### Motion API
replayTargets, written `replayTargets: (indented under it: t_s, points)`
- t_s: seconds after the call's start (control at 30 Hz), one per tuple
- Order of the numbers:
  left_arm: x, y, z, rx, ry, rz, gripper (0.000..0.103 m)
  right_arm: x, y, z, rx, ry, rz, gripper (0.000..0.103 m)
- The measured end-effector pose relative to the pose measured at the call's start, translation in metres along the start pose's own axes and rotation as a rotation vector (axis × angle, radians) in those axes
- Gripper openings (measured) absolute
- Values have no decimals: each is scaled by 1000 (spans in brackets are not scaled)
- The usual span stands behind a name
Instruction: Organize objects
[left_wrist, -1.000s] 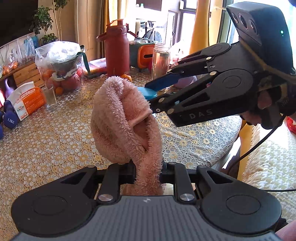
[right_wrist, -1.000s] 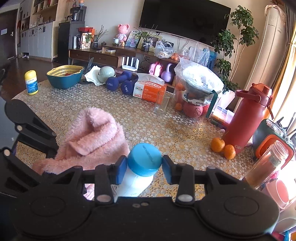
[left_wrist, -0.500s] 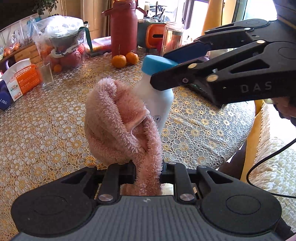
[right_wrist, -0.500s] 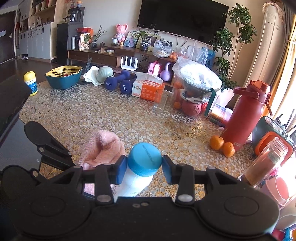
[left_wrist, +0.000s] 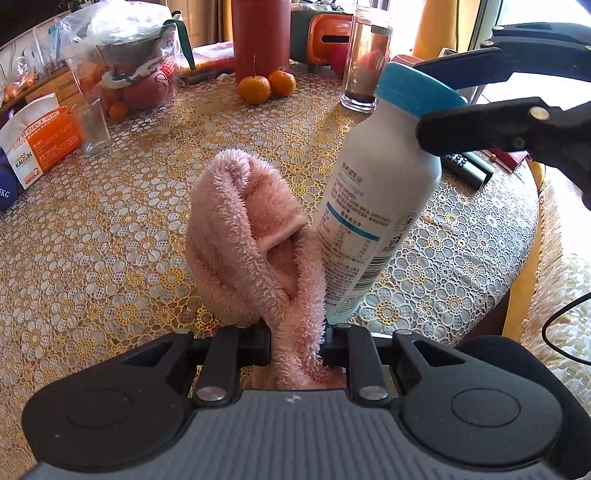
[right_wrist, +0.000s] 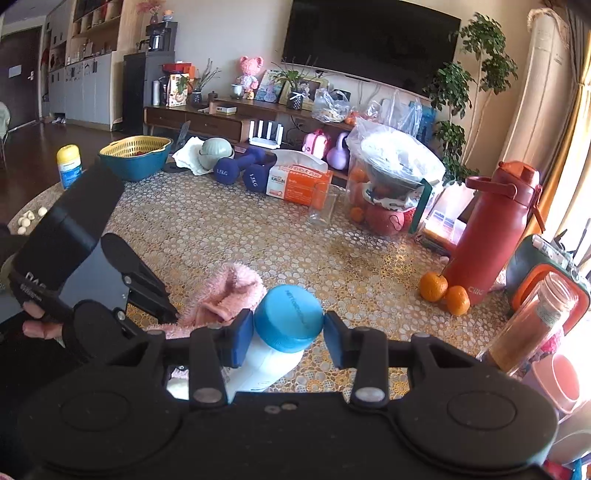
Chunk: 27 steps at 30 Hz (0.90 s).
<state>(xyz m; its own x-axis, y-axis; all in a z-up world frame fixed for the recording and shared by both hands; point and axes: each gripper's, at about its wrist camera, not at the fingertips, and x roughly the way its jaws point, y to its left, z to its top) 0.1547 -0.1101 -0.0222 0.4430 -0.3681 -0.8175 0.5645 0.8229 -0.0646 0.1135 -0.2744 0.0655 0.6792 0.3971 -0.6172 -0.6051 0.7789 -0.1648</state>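
Observation:
A fluffy pink cloth (left_wrist: 247, 236) hangs bunched above the lace-covered table (left_wrist: 110, 229), pinched in my left gripper (left_wrist: 295, 343), which is shut on its lower fold. Right beside it, touching its right side, stands a tilted white bottle with a blue cap (left_wrist: 380, 199). My right gripper (right_wrist: 288, 332) is shut on that bottle's blue cap (right_wrist: 288, 317), its blue pads pressed on both sides. In the right wrist view the pink cloth (right_wrist: 229, 295) shows just left of the bottle, with the left gripper's black body beside it.
On the table stand a red flask (right_wrist: 495, 225), two oranges (right_wrist: 443, 291), a glass jar (left_wrist: 365, 62), a drinking glass (left_wrist: 92, 125), an orange tissue box (right_wrist: 299, 181), a bagged fruit bowl (right_wrist: 391, 177), blue dumbbells (right_wrist: 240, 170) and a teal basket (right_wrist: 136, 155). A remote (left_wrist: 469, 166) lies near the right edge.
My left gripper has sunk toward the table with the pink cloth, which now sits low beside the bottle. The right gripper and its bottle have stayed put.

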Motion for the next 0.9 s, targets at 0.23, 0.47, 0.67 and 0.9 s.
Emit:
replayTargets:
  t_s: [0.23, 0.47, 0.67, 0.9]
  points:
    - [-1, 0, -2, 10, 2, 4, 20, -11, 32, -7, -208, -29, -5, 41]
    - [-25, -5, -6, 35, -42, -27, 20, -21, 46, -12, -334, -29, 12, 41]
    - [-60, -16, -11, 96, -94, -74, 20, -24, 52, -18, -386, -42, 11, 41]
    - [-96, -36, -21, 233, -126, -115, 20, -22, 53, -19, -398, -49, 11, 41]
